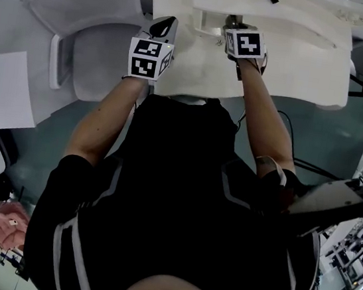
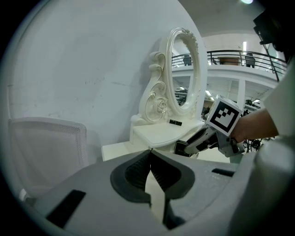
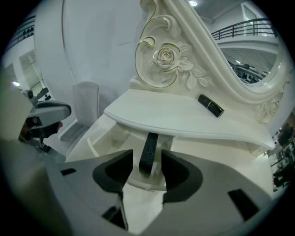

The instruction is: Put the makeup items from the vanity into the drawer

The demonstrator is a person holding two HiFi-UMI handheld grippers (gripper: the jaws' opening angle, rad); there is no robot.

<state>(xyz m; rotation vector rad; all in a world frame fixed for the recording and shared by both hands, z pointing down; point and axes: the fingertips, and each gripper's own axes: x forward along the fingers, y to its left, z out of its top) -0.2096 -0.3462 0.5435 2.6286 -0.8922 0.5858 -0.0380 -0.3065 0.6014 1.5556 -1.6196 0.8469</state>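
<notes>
Right gripper (image 3: 146,162) jaws stand wide, gripping nothing; we judge the tube (image 3: 149,145) between them light, rigid, slick: clamp mid-body.

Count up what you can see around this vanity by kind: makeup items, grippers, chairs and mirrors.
Black makeup items: 2, one at the open drawer, one on the vanity top.
Grippers: 2, left gripper shut, right gripper open.
Chairs: 1.
Mirrors: 1.
Total: 6.
</notes>
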